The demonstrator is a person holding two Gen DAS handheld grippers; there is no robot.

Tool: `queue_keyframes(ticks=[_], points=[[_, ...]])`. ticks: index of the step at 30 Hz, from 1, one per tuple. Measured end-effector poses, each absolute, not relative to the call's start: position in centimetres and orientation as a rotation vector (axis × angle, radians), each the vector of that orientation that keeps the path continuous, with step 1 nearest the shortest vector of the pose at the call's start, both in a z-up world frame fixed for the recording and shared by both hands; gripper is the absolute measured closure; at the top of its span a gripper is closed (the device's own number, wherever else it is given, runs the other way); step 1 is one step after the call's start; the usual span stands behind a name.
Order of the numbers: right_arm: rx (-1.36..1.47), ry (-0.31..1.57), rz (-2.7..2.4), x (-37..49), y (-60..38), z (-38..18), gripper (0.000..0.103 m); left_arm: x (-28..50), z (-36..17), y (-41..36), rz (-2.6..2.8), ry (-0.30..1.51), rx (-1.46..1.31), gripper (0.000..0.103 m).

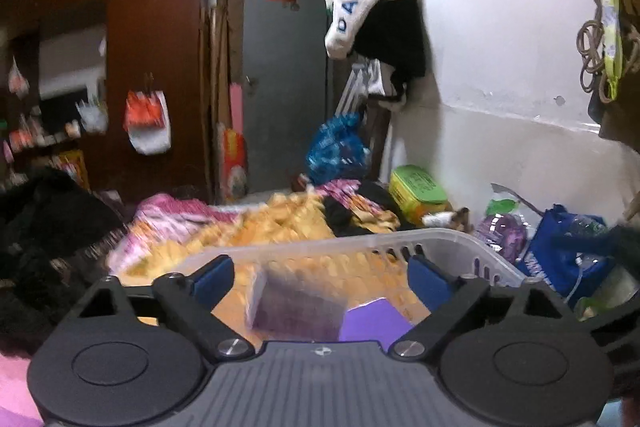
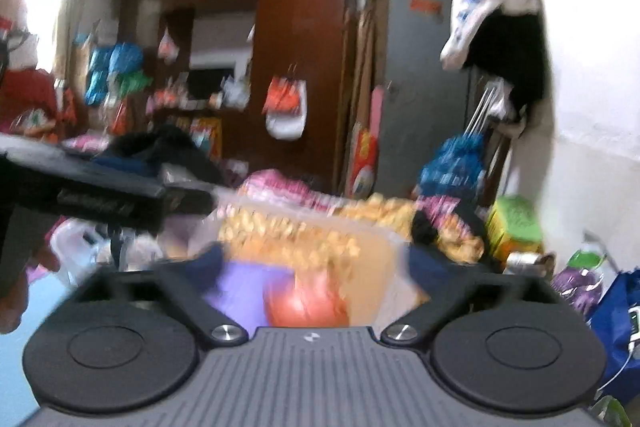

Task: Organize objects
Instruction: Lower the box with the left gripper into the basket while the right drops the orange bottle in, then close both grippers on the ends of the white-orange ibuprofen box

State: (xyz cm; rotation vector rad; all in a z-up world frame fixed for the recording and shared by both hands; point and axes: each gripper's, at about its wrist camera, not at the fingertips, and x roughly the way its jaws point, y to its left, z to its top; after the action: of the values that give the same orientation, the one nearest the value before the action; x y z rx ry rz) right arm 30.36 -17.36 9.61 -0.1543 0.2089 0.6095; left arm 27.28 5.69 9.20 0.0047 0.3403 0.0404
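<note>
A clear plastic basket sits on a yellow patterned bedspread. Inside it lie a purple patterned box and a plain purple box. My left gripper is open, its blue-padded fingers spread over the basket, holding nothing. In the blurred right wrist view my right gripper is open above a purple box and an orange-red round object, touching neither as far as I can tell. The left gripper's black body shows at the left.
A green and yellow box, a purple packet and a blue bag lie along the white wall on the right. Black clothes are piled left. A brown wardrobe and grey door stand behind the bed.
</note>
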Motion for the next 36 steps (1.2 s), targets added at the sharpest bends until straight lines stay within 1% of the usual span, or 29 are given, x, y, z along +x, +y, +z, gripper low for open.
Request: queue_keyframes(ticks=[4, 7, 11, 14, 16, 17, 21, 24, 27, 32, 36], points=[[-0.039, 0.223, 0.68, 27.9, -19.9, 9.2, 0.0, 22.4, 9.3, 5.4, 0.026, 0.256, 0.047, 0.006], [0.031, 0.288, 0.803, 25.7, -22.0, 6.9, 0.0, 17.8, 8.0, 5.7, -0.001, 0.245, 0.05, 0.006], [-0.039, 0.358, 0.912, 22.8, -22.0, 2.2, 0.0, 13.1, 4.3, 6.5, 0.013, 0.254, 0.065, 0.006], [-0.109, 0.378, 0.978, 22.0, -20.5, 0.2, 0.002, 11.3, 1.9, 7.7, 0.021, 0.267, 0.03, 0.006], [-0.135, 0.395, 1.003, 22.2, -19.6, 0.0, 0.015, 10.9, 1.1, 8.6, 0.017, 0.275, 0.002, 0.006], [-0.135, 0.404, 1.018, 22.4, -19.3, 0.1, 0.017, 11.2, 1.0, 8.9, 0.017, 0.284, -0.004, 0.006], [-0.134, 0.431, 1.032, 22.9, -18.2, 0.1, 0.018, 12.3, 0.4, 9.5, 0.005, 0.321, -0.021, 0.008], [-0.121, 0.492, 1.074, 23.0, -17.5, -0.8, 0.028, 12.7, -0.3, 10.1, -0.024, 0.351, -0.053, 0.009], [-0.153, 0.506, 1.074, 22.8, -16.7, -0.9, 0.029, 13.0, -1.2, 10.6, -0.028, 0.373, -0.078, 0.012], [-0.22, 0.52, 1.037, 22.8, -15.4, -1.3, 0.029, 14.7, -1.5, 11.3, -0.039, 0.413, -0.126, 0.013], [-0.23, 0.524, 1.027, 23.0, -14.9, -1.1, 0.029, 16.1, -1.9, 11.6, -0.057, 0.457, -0.155, 0.018]])
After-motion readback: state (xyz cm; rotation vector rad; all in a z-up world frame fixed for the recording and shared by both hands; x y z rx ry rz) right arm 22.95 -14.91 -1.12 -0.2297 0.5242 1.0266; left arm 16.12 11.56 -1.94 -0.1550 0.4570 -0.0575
